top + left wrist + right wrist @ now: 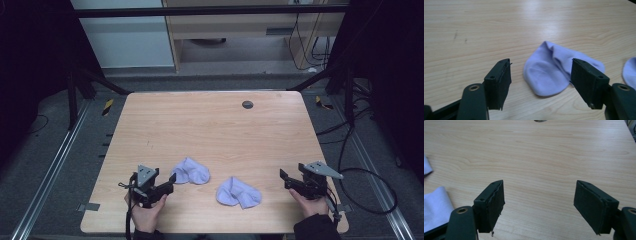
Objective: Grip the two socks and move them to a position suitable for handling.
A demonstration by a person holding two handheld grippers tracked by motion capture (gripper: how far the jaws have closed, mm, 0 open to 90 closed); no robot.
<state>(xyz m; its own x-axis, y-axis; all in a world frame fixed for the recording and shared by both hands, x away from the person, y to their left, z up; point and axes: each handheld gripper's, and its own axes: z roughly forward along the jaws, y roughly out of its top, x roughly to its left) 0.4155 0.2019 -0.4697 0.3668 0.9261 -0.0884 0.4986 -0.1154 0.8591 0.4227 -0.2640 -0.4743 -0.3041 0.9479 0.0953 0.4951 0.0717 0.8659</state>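
Two pale lilac socks lie crumpled on the wooden table (210, 125). The left sock (190, 171) sits just right of my left gripper (170, 181), which stands open and empty. In the left gripper view this sock (554, 70) lies on the wood just beyond the wide-apart jaws of the left gripper (540, 82). The right sock (239, 192) lies near the front edge, left of my right gripper (284, 179). In its own view the right gripper (539, 202) is open over bare wood, with the right sock (435, 206) at the left edge.
A small round grommet (247, 104) sits in the table near its far edge. Black frame posts and cables (360, 170) flank the table. The table's front edge runs just below both hands.
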